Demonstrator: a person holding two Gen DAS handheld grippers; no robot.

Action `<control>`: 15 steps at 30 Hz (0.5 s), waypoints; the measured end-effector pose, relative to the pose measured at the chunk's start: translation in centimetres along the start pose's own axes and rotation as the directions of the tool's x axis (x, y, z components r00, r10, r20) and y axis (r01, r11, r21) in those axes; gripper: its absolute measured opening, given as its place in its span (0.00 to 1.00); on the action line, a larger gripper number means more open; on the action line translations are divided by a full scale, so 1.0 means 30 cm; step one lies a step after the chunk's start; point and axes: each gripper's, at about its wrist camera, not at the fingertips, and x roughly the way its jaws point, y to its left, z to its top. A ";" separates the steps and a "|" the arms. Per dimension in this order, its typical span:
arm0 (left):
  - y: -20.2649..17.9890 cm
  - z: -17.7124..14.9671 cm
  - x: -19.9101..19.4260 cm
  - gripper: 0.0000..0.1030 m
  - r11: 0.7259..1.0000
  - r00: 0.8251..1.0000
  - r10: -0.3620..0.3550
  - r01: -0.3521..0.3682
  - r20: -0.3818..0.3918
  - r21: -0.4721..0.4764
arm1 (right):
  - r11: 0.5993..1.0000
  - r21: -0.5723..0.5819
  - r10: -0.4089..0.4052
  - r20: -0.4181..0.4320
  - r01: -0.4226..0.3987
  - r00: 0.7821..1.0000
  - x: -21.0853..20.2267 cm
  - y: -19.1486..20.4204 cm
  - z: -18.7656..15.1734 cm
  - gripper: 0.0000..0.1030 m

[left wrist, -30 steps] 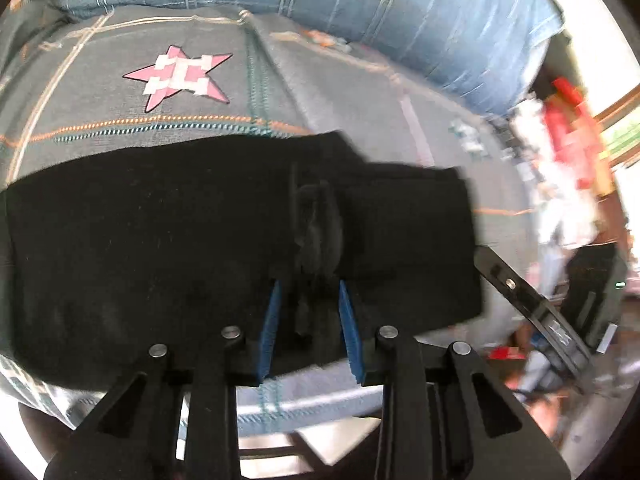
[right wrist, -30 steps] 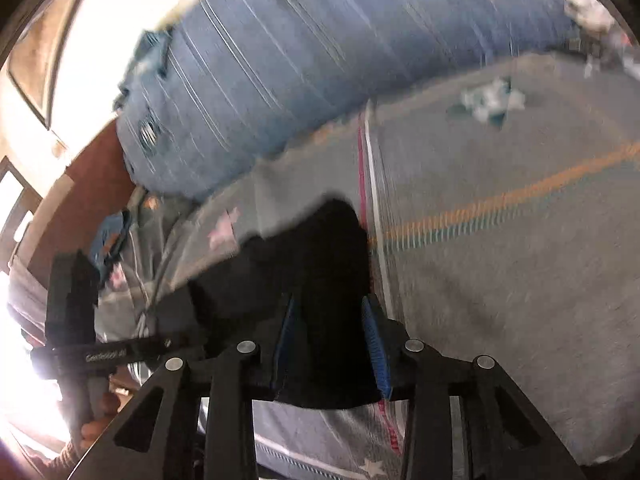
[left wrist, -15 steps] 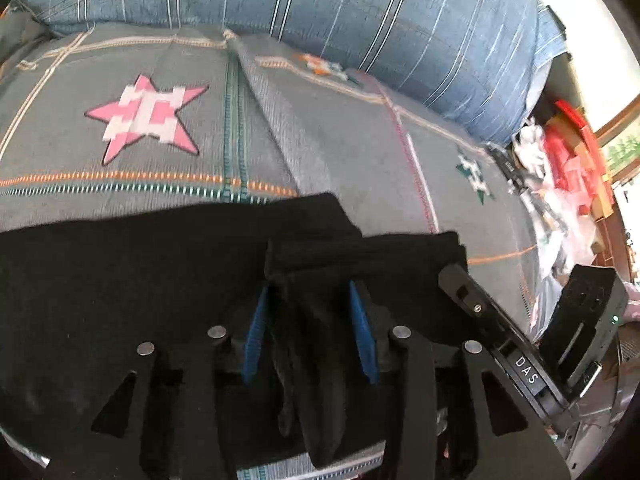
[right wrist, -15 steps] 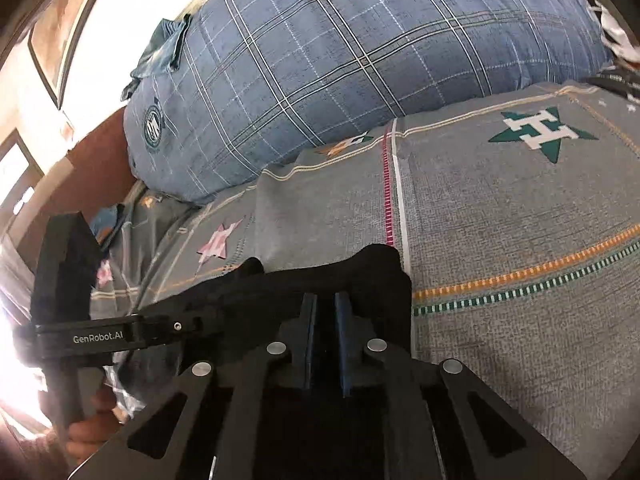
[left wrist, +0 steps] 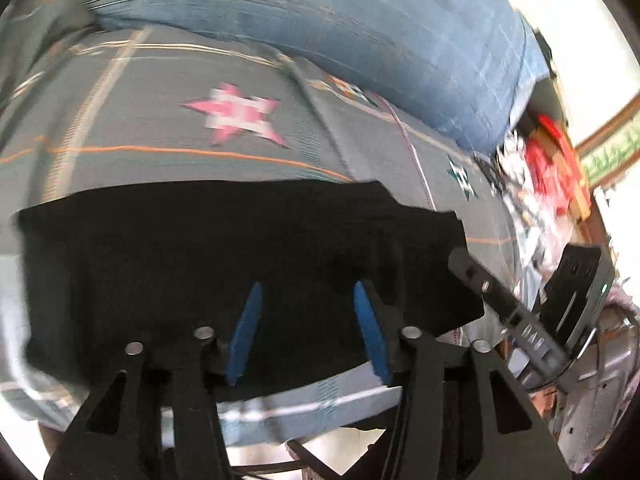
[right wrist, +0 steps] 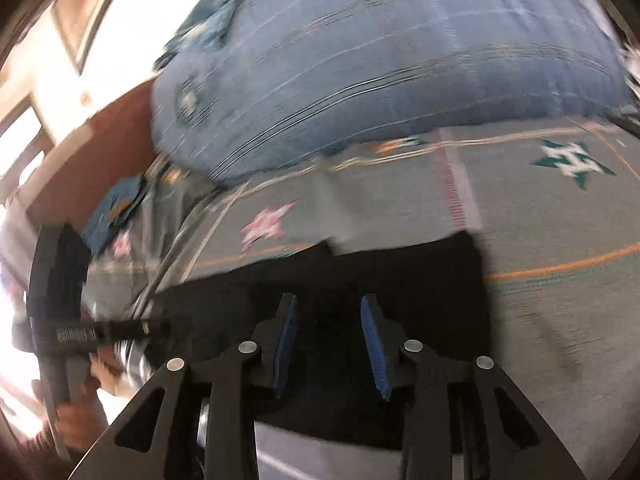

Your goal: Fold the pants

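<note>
A: Left claw [left wrist: 306, 330] first, left wrist view. Blue pads apart and opening, nothing pinched between them. Black pants [left wrist: 240, 264] lie flat on the bed [left wrist: 140, 92], folded into a wide band right under and ahead of the pads.

B: Any writing?

A: Right claw [left wrist: 520, 320] pokes in at the right edge, white letters on its black arm, look like "DAS", blurred. Nothing else readable.

B: Surroundings?

A: Grey bedspread with a pink star [left wrist: 236, 116], orange stitched line, small green star [left wrist: 462, 178] further right. Blue checked pillow [left wrist: 360, 32] along the far side. Red and white clutter [left wrist: 552, 168] past the bed's right end, too blurred to name. Nothing lies on the pants.

B: Right wrist view?

A: Right claw [right wrist: 330, 340], pads apart, opening, cloth below them but not pressed. Pants [right wrist: 420, 300] reach from lower left to just right of the claw; right edge ends near an orange line on the spread.

B: Labels?

A: Left claw [right wrist: 60, 300] at the left, held by a hand [right wrist: 80, 424]; white print on its bar, smeared, can't read. Round badge on the pillow [right wrist: 380, 60], unreadable. Green star [right wrist: 572, 160] has a white H-like shape. Pink star [right wrist: 266, 222] mid-left. Brown headboard [right wrist: 92, 160] behind, bright window upper left. Whole frame motion-blurred.
</note>
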 end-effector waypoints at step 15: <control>0.489 0.037 -0.152 0.54 0.970 1.000 -0.017 0.016 -0.001 -0.242 | 0.840 -0.521 0.045 -0.208 -0.149 0.977 0.253 0.679 -0.253 0.56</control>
